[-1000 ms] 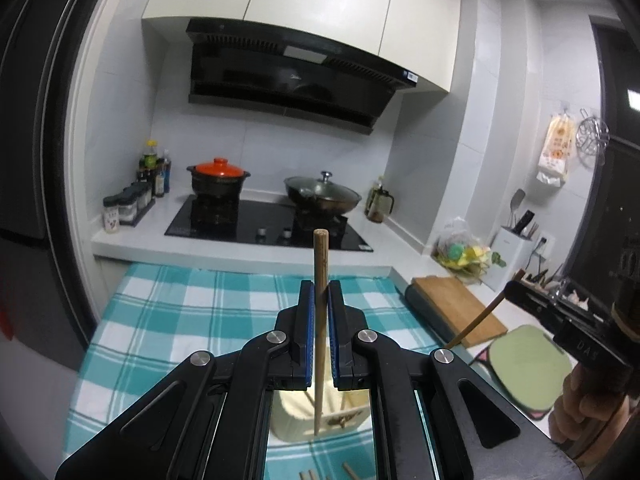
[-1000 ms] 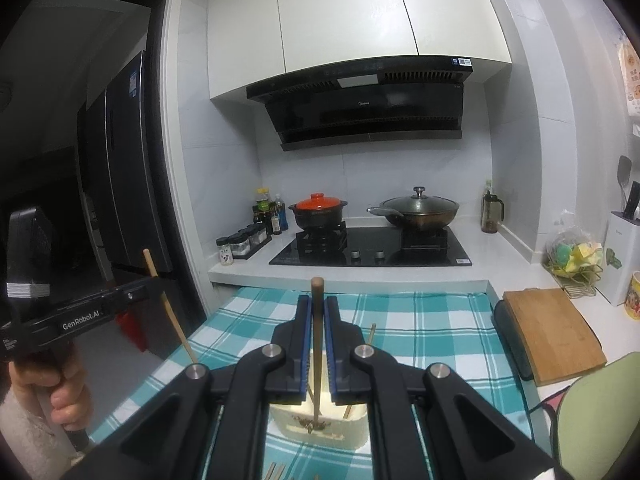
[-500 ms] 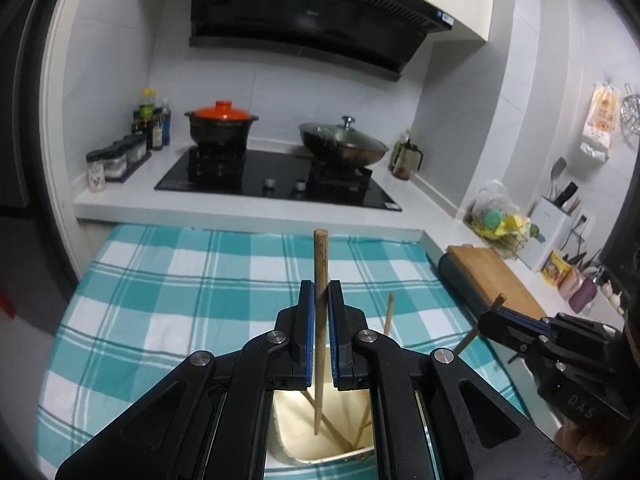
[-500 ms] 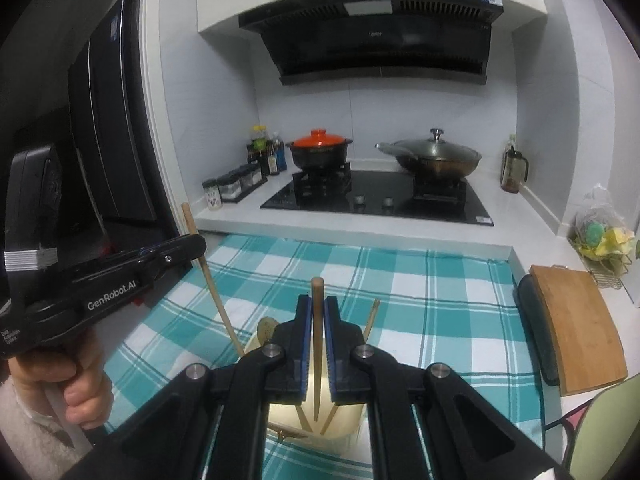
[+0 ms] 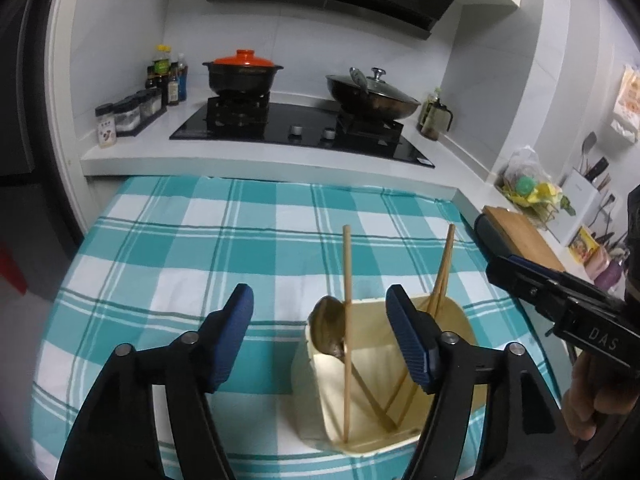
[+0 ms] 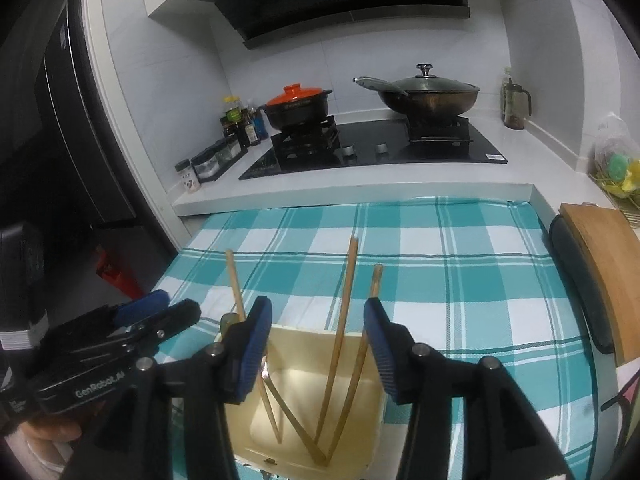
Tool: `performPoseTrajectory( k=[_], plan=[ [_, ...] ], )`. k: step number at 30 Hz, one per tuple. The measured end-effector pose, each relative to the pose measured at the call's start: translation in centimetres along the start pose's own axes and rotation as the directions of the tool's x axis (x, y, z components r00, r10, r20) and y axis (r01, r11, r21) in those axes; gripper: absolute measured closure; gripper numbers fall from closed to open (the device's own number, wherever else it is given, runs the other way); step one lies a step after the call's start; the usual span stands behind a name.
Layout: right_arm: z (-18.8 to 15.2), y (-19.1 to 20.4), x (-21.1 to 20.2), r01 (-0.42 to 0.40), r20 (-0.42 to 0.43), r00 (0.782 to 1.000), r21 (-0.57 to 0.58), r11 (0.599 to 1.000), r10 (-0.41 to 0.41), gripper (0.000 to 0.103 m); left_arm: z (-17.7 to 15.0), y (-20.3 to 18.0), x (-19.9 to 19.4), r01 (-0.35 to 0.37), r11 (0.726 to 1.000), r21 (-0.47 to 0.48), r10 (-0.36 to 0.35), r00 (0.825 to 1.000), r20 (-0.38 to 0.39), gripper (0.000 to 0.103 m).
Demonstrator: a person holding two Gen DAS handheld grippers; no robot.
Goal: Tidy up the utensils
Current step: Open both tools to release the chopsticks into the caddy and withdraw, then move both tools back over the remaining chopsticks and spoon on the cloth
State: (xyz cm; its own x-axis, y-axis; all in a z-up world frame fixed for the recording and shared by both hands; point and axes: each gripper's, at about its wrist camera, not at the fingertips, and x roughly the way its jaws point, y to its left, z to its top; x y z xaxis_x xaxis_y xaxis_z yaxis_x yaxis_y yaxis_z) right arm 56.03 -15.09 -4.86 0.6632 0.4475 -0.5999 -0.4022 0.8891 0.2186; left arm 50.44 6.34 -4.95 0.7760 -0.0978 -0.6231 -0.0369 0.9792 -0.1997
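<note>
A cream utensil holder [image 5: 352,400] [image 6: 360,396] stands on the checked tablecloth [image 5: 200,248]. Several wooden chopsticks [image 5: 347,320] [image 6: 344,316] stand in it, with a dark spoon [image 5: 329,330] leaning at its left rim. My left gripper [image 5: 320,320] is open and empty just above the holder's left side. My right gripper [image 6: 318,334] is open and empty above the holder, its fingers on either side of two chopsticks. The right gripper shows at the right edge of the left wrist view [image 5: 560,300]; the left gripper shows at the left of the right wrist view [image 6: 120,344].
A white counter with a black hob [image 5: 304,128] runs behind the table, with an orange-lidded pot [image 5: 242,74], a wok [image 5: 372,94] and spice jars [image 5: 128,114]. A wooden cutting board [image 6: 604,268] lies to the right. A dark fridge [image 6: 60,120] stands on the left.
Both grippers were shut on a chopstick each above the holder. They have lowered, opened and let go; both chopsticks now stand in the holder.
</note>
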Motion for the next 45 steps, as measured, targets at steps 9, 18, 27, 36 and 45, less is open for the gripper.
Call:
performPoseTrajectory(
  k=[9, 18, 27, 36, 45],
  plan=[
    [-5.0, 0.1, -5.4, 0.093, 0.008, 0.996, -0.070, 0.993, -0.093, 0.047, -6.6, 1.2, -5.4, -0.116, 0.977, 0.179, 0.131, 0.989, -0.072, 0.006],
    [-16.0, 2.5, -12.9, 0.267, -0.028, 0.961, -0.142, 0.953, -0.273, 0.031, -19.5, 1.8, -10.9, -0.109, 0.971, 0.211, 0.151, 0.969, -0.195, 0.002],
    [-25.1, 4.3, -17.0, 0.381, -0.069, 0.916, -0.154, 0.912, -0.394, 0.030, -25.3, -0.7, -14.9, -0.174, 0.968, 0.183, 0.204, 0.966, -0.160, 0.002],
    [-28.1, 4.8, -18.7, 0.437, -0.088, 0.888, -0.140, 0.889, -0.450, 0.030, -26.6, -1.8, -17.0, -0.135, 0.977, 0.164, 0.157, 0.980, -0.125, 0.002],
    [-28.8, 4.8, -19.1, 0.471, -0.086, 0.870, -0.149, 0.870, -0.485, 0.030, -27.6, -2.0, -16.8, -0.102, 0.986, 0.131, 0.124, 0.977, -0.172, 0.002]
  ],
)
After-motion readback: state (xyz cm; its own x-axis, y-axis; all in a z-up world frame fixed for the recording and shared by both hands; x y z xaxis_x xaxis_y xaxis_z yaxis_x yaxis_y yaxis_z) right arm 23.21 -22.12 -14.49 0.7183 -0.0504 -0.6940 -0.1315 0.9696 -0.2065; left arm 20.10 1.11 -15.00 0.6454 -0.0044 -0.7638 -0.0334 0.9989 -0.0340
